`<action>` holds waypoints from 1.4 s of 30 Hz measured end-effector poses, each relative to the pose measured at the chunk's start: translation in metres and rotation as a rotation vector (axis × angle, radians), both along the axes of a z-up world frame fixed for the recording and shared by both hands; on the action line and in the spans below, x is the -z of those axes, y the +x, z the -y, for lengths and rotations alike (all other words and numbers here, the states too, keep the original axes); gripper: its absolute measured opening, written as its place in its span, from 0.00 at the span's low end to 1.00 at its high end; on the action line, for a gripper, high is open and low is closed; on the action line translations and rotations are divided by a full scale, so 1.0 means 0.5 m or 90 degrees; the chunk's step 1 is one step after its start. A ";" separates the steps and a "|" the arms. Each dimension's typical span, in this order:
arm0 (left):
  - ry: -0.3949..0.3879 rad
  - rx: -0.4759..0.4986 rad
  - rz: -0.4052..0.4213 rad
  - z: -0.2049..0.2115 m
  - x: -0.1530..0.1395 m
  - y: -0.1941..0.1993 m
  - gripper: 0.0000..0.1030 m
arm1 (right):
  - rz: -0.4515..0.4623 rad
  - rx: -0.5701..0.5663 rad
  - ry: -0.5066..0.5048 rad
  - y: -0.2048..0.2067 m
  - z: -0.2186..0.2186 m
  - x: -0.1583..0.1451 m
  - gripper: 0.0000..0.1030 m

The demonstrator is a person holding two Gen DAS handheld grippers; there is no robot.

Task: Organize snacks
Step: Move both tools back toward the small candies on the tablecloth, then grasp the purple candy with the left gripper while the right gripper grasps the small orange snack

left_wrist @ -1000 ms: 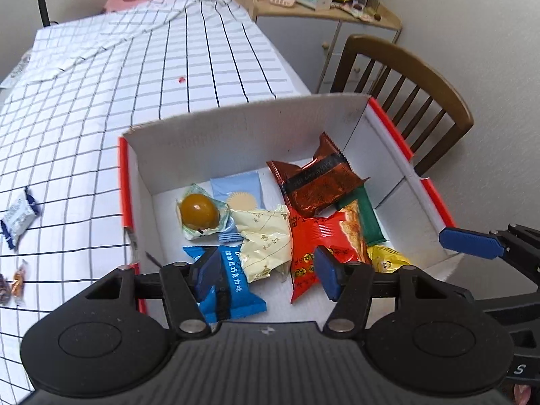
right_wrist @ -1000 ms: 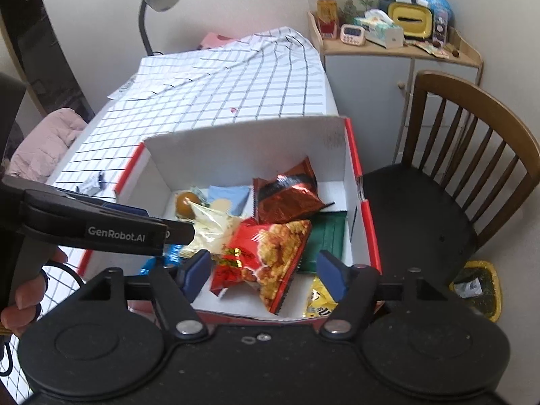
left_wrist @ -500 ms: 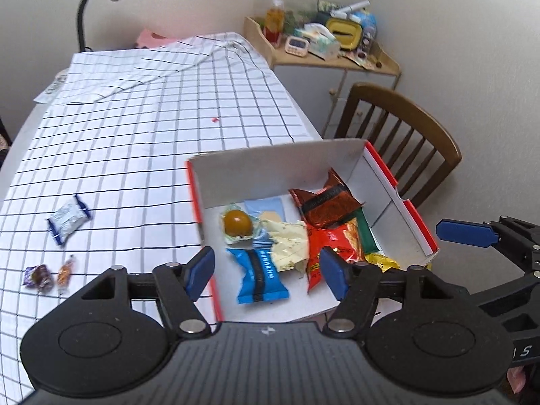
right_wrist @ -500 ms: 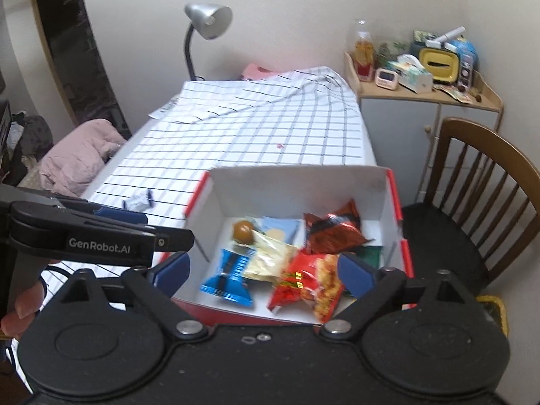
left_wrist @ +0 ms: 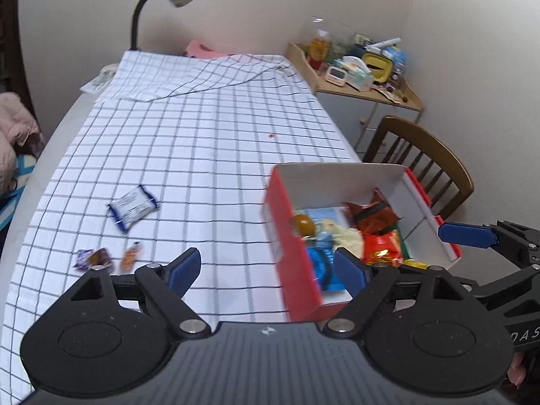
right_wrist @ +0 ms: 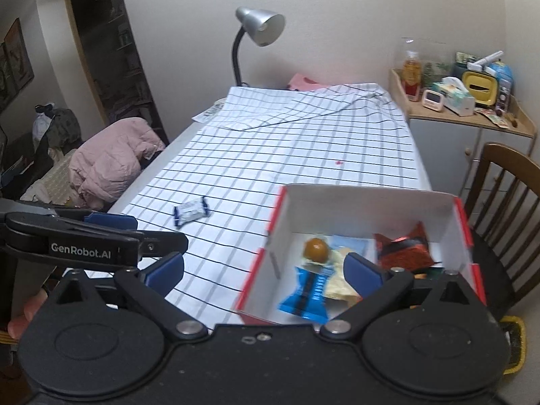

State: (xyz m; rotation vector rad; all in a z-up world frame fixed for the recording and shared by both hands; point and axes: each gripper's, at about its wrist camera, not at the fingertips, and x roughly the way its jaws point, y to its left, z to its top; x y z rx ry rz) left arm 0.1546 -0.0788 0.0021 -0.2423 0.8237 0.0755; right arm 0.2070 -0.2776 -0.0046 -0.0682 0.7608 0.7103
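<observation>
Snacks left on the bench, chiefly the white-and-blue packet (left_wrist: pixel 133 206) left of the box (left_wrist: pixel 293 253), are judged light, crinkly, best pinched mid-body; both grippers' fingers (left_wrist: pixel 184 266) (right_wrist: pixel 362 269) are spread wide, empty.

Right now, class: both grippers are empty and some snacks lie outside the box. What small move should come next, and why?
Probably swing the open left gripper toward the blue-and-white packet on the checked cloth. It lies alone, flat and clear of the red-sided box, with two small candies nearer the edge. The left gripper is the one closer to those loose items, so it seems the natural choice.
</observation>
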 end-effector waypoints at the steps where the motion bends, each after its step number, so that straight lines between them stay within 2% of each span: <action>1: -0.001 -0.007 0.000 -0.018 0.002 -0.006 0.89 | -0.002 -0.003 0.001 -0.004 -0.016 0.001 0.99; 4: 0.000 -0.027 0.007 -0.070 0.008 -0.020 0.95 | -0.009 -0.009 0.001 -0.011 -0.066 0.008 0.99; 15: 0.016 -0.105 -0.021 -0.292 0.068 -0.042 0.95 | -0.041 -0.005 -0.021 -0.013 -0.249 0.063 0.99; 24: 0.012 -0.161 -0.070 -0.435 0.149 -0.018 0.95 | -0.075 0.011 -0.048 0.014 -0.375 0.122 0.97; 34: 0.006 -0.206 -0.124 -0.517 0.243 0.020 0.95 | -0.108 0.027 -0.099 0.054 -0.470 0.209 0.92; 36: 0.014 -0.209 -0.136 -0.524 0.262 0.029 0.94 | -0.113 0.025 -0.111 0.059 -0.486 0.226 0.85; 42: 0.009 -0.206 -0.146 -0.528 0.297 0.045 0.92 | -0.130 0.043 -0.119 0.078 -0.513 0.266 0.75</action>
